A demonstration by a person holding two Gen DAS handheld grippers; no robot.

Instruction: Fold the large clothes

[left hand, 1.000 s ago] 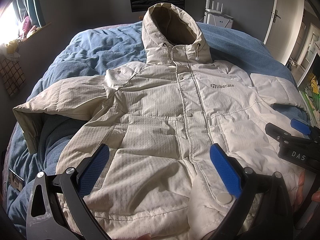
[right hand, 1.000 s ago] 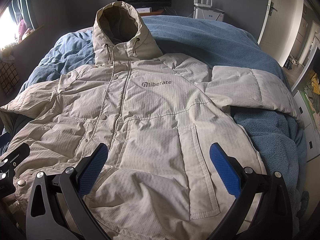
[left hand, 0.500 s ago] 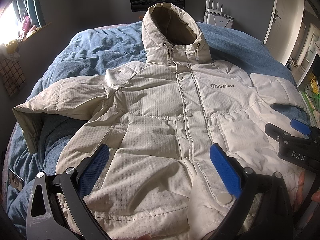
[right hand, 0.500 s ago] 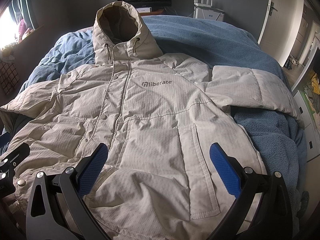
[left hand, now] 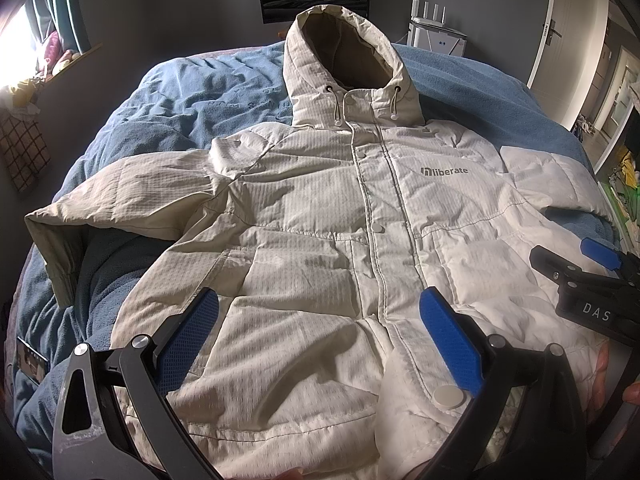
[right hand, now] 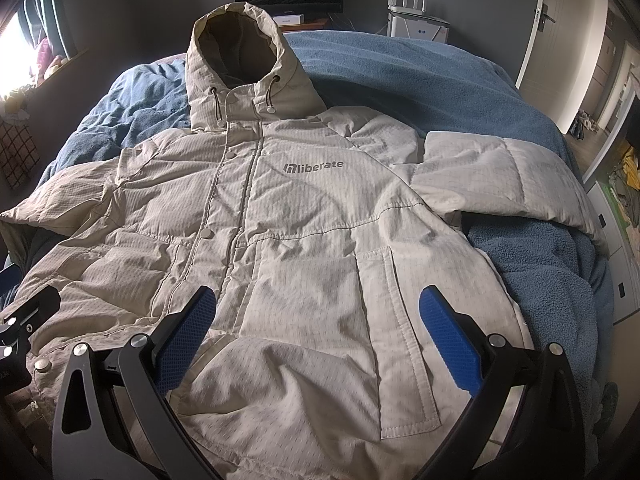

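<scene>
We start with the wide bed under its rumpled blue fleece blanket point(left hand: 208, 92), which carries everything. Spread face up across it lies the cream quilted hooded puffer jacket point(left hand: 320, 216), its hood point(left hand: 340, 56) toward the head of the bed, its hem at the foot edge nearest us, and its two sleeves reaching toward the left and right edges. We judge it bulky but light, soft and springy with filling, and the shell looks smooth enough to slip, so folds may puff open unless pressed flat. No fold is made yet, by the look of it. A sensible hold would be a sleeve cuff or the hem corners, where the fabric is thinner and pinches well. Our left gripper point(left hand: 320, 332) hangs over the hem near the snap placket, jaws spread wide and holding nothing. Our right gripper point(right hand: 320, 328) hovers over the pocket side, likewise parted and empty.
</scene>
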